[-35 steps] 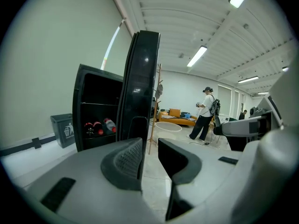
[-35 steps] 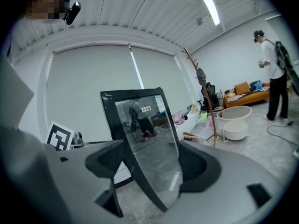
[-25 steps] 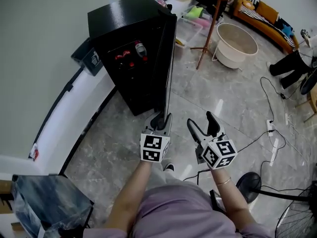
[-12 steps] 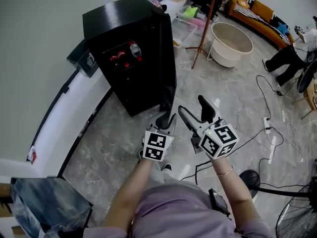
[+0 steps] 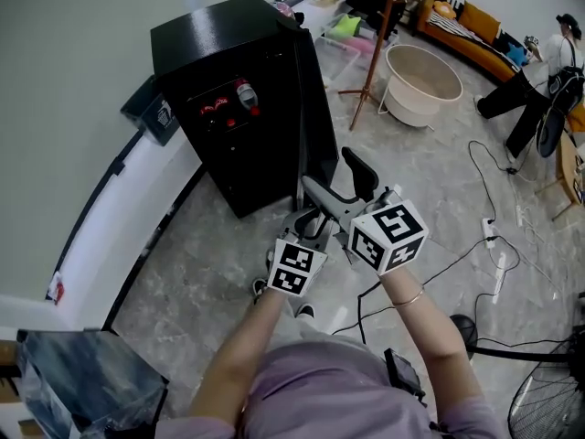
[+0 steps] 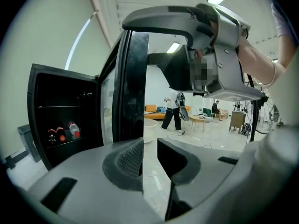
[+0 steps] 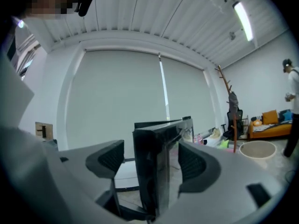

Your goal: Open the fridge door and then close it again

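Fridge door [image 7: 156, 139] — inside right claw [image 7: 152, 164].

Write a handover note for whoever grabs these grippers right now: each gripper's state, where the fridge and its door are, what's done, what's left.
Left gripper: jaws a narrow gap apart, nothing between them, low by the free edge of the fridge door.
Right gripper: jaws wide apart, straddling the door's edge, not clamped.
Fridge: door swung wide open, bottles on a shelf inside.
Done: door opened.
Left: swing it shut.
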A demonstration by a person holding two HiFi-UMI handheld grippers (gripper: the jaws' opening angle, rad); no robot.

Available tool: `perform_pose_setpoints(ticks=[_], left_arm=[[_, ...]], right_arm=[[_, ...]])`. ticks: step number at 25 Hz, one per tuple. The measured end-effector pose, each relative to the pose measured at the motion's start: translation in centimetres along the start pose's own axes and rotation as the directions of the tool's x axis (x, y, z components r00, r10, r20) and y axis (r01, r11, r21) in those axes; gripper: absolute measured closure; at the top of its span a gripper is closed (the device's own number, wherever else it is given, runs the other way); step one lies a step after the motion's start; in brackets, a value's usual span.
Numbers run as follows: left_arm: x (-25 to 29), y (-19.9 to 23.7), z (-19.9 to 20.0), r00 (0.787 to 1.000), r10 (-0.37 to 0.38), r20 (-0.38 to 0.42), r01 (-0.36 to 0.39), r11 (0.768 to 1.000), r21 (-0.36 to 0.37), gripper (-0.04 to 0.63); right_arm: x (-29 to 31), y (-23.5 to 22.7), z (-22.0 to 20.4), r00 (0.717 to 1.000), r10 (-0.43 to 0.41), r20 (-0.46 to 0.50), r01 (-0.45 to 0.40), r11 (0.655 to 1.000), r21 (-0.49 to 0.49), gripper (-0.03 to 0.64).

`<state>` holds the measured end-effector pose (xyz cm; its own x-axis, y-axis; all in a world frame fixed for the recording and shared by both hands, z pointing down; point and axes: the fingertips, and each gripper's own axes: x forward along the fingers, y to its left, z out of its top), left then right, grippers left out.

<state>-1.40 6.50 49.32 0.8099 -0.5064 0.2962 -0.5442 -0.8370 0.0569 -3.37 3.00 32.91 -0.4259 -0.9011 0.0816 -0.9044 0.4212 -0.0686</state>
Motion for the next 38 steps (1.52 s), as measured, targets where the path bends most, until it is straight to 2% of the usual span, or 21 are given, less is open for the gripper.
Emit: perform_pose_setpoints(ticks=[5, 9, 14, 19, 27, 33, 38], left_arm=[[0.1, -0.1, -0.3, 1.000, -0.013, -0.012, 0.013, 1.000, -0.001, 0.517], [-0.1, 0.1, -0.5, 1.000, -0.017, -0.018, 0.017, 1.000, 0.000, 0.515], [-1.4, 0.2, -1.7, 0.999, -0.043, -0.031, 0.041, 0.998, -0.048, 0.515], [-3.3, 1.8, -1.6, 1.000, -0.001, 0.007, 0.002, 0.995, -0.104, 0.517], [-3.8, 5.1, 0.1, 0.997, 0.070, 0.041, -0.065, 0.991, -0.113, 0.518], [-1.8, 5.8, 3.1, 0.995, 0.072, 0.070, -0.065, 0.993, -0.096, 0.518], [-0.2, 6.2, 6.2, 0.992, 0.065, 0.107, -0.059, 0.997, -0.055, 0.512]], right_arm=[[1.1, 0.0, 0.3, 0.999, -0.047, -0.026, 0.045, 0.994, -0.104, 0.336], [1.3, -0.1, 0.2, 0.998, -0.048, -0.042, 0.042, 0.989, -0.142, 0.345], [1.0, -0.4, 0.2, 0.998, -0.052, -0.038, 0.046, 0.990, -0.131, 0.351], [0.1, -1.2, 0.2, 0.997, -0.065, -0.035, 0.061, 0.991, -0.120, 0.364], [-1.5, -3.1, 0.0, 0.993, -0.115, -0.028, 0.112, 0.989, -0.097, 0.385], [-2.6, -4.4, 0.0, 0.985, -0.169, -0.024, 0.166, 0.982, -0.095, 0.397], [-3.3, -5.5, 0.1, 0.980, -0.199, -0.014, 0.197, 0.977, -0.085, 0.405]])
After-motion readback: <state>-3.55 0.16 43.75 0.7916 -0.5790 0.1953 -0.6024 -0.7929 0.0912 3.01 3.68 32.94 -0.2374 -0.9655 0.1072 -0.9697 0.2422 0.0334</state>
